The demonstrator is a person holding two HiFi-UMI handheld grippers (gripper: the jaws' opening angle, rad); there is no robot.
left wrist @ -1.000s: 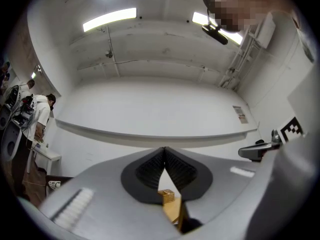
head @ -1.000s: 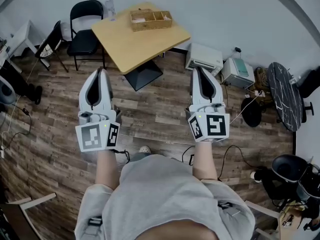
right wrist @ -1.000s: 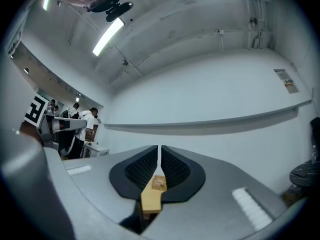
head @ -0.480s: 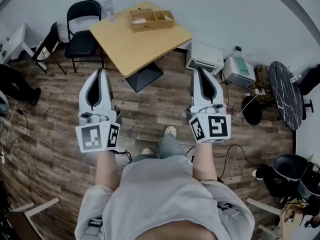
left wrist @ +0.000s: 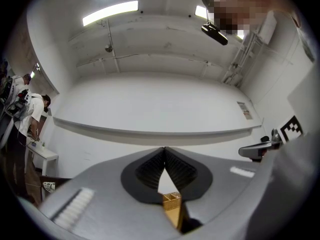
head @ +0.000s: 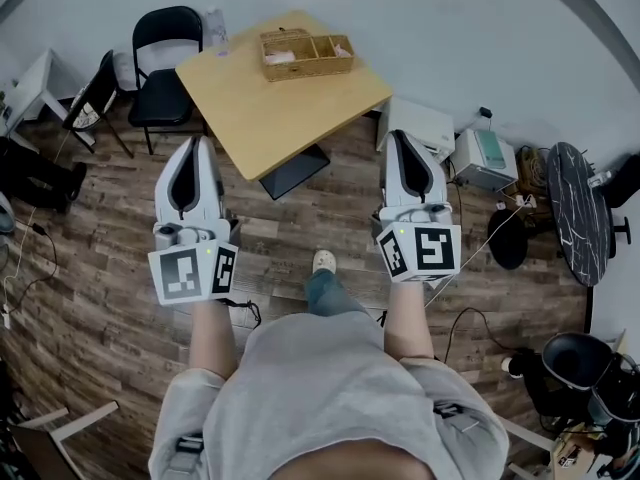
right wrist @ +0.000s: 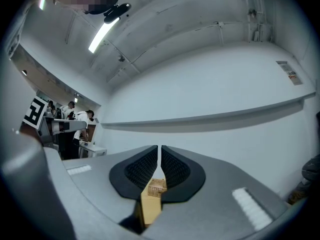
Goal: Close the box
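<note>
A woven box (head: 305, 53) with open compartments sits at the far side of a light wooden table (head: 290, 108). My left gripper (head: 197, 144) and right gripper (head: 401, 138) are held out level over the wooden floor, short of the table, both shut and empty. In the left gripper view the box (left wrist: 171, 199) shows small, low between the touching jaws of the left gripper (left wrist: 164, 149). From the right gripper (right wrist: 159, 148) view, the box (right wrist: 156, 186) and the tabletop appear below the jaws, which stand a hair apart.
Two black chairs (head: 165, 43) stand left of the table. A white appliance (head: 418, 123) and a small box (head: 485, 153) lie on the floor at right, near a dark round table (head: 570, 198). Cables cross the floor. My shoe (head: 324, 261) shows below.
The table and box have drawn nearer in the head view, and a foot has stepped forward. Both grippers keep their pose and stay shut.
</note>
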